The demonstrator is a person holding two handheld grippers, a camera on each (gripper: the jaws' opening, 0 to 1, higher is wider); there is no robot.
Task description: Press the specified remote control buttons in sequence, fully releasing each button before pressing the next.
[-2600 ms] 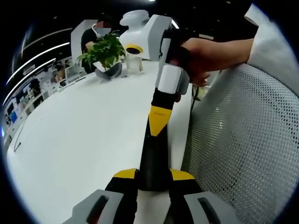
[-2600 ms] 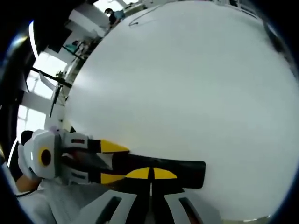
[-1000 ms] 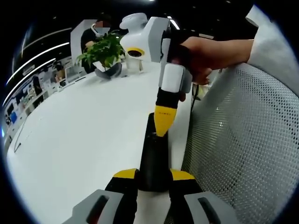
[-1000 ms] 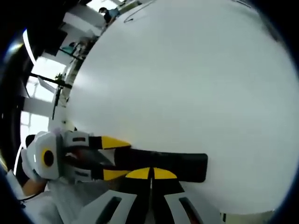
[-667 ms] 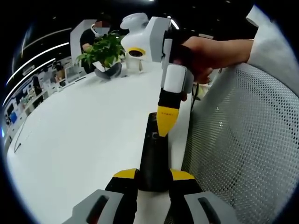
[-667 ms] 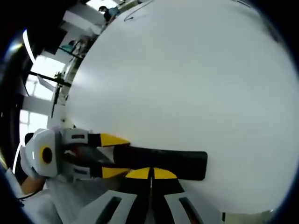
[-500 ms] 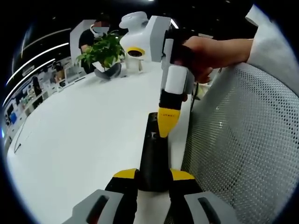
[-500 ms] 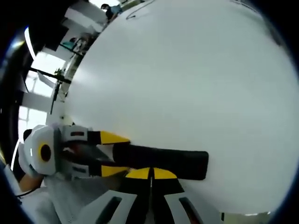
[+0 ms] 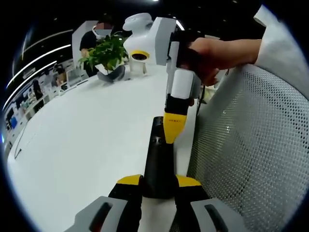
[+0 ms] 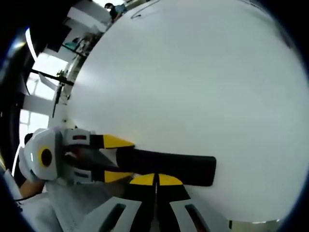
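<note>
In the left gripper view, the left claw (image 9: 158, 186) is clamped on the near end of the black remote control (image 9: 158, 157), a yellow tip on either side of it. The remote lies on the white counter (image 9: 82, 145) near its edge, beside a mesh chair back (image 9: 251, 154), and its long axis runs straight away from the left claw, toward a potted plant (image 9: 107, 54) at the far end of the counter. Over the remote's far half comes the right claw (image 9: 173, 130), pointing down with its yellow tips brought together into a single point. That point sits at the button face; whether it touches or hovers just above cannot be told.

In the right gripper view, the same remote (image 10: 166, 166) lies crosswise, just ahead of the right claw (image 10: 155, 180), whose closed yellow tips hold nothing. The left claw (image 10: 116, 158) grips the remote's left end.

So the holder is the left claw, and the presser, the right, is nearer the buttons. The coming press probably turns on shifting along the remote's length rather than across it.
</note>
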